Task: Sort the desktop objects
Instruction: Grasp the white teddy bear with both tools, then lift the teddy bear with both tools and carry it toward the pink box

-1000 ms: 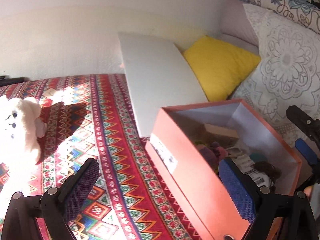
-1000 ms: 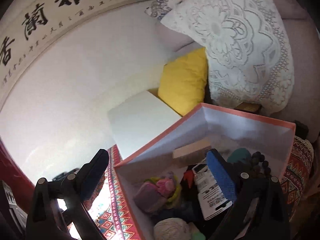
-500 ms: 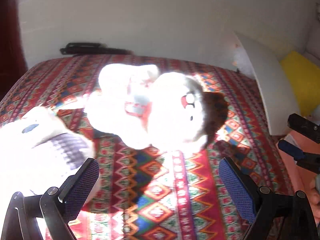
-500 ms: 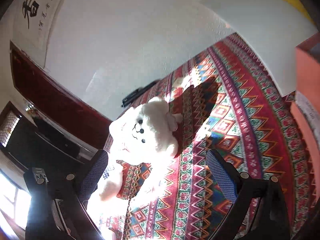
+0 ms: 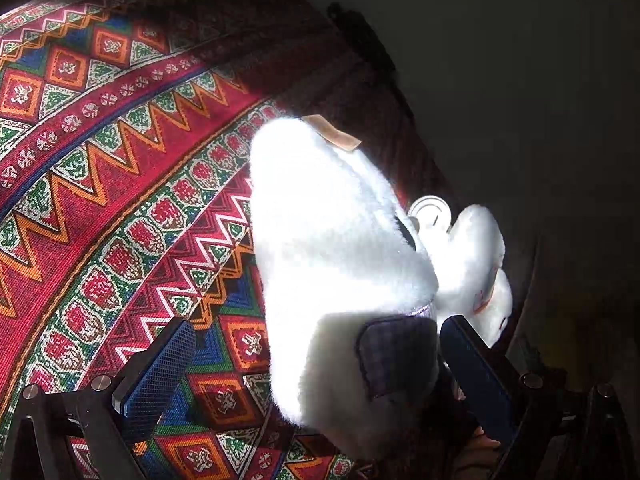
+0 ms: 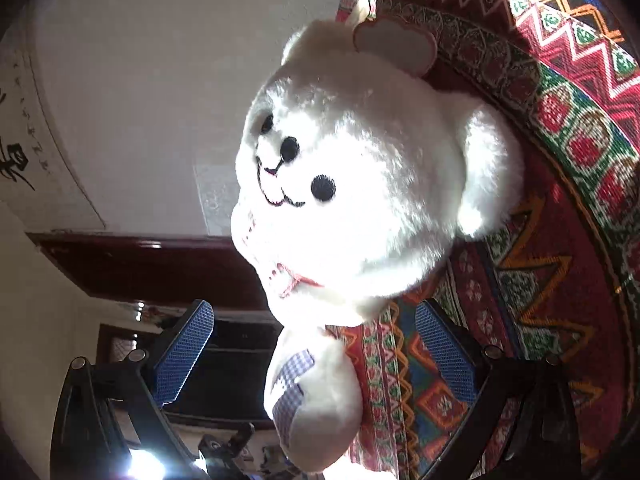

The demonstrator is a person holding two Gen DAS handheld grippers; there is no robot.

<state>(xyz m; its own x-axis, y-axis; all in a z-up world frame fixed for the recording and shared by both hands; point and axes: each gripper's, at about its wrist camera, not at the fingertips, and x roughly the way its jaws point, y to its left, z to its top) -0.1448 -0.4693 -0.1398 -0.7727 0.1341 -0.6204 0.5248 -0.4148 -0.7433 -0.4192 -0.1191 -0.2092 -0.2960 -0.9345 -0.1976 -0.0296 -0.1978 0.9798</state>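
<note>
Left wrist: your left claw (image 5: 316,364) is spread wide around the white plush bear's (image 5: 336,248) foot, not yet clamping; it lies on the patterned cloth (image 5: 120,184). Right wrist: your right claw (image 6: 316,352) gapes around its paw, bear (image 6: 360,184) still unsorted. No box shows, so sorting remains.

Plush bear (image 6: 360,184) fills both gripper gaps — patterned cloth (image 5: 100,168) free.
</note>
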